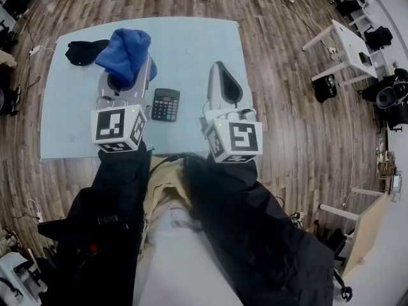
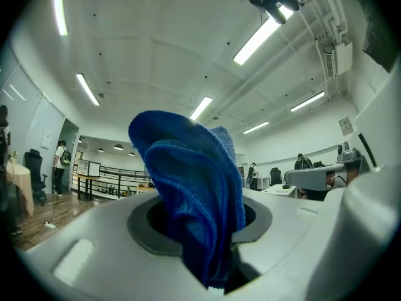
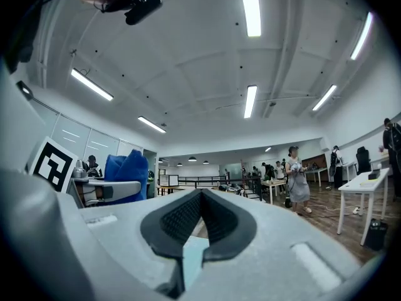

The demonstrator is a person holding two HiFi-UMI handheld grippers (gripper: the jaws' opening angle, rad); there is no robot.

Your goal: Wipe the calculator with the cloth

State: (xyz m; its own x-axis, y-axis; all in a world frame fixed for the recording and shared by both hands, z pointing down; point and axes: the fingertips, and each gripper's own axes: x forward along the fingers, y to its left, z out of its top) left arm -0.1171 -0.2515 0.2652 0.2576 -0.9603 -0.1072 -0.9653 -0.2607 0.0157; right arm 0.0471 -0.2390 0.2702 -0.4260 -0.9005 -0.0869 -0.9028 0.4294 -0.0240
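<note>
A pale blue table [image 1: 191, 43] stands on a wooden floor and carries everything in play. Both dark-sleeved arms reach forward over its near edge, side by side. Each gripper points away from the person and looks raised rather than dipped toward the surface, since both gripper views look out across the room and up to the ceiling.

The left gripper [image 1: 127, 85] has its jaws clamped on the blue cloth [image 1: 124, 53], which bunches up over the jaws in a thick fold. The right gripper [image 1: 222, 75] has its jaws brought together at the tips, with nothing between them.

The calculator [image 1: 166, 104] lies flat on the table between the two grippers, just right of the left one and apart from the cloth. A black bundle [image 1: 83, 51] sits at the far left.

The cloth looks soft and light and should drape and give under pressure, so the present pinch suits it. The calculator looks light and rigid and would probably slide when rubbed, so bracing one edge seems wise.
</note>
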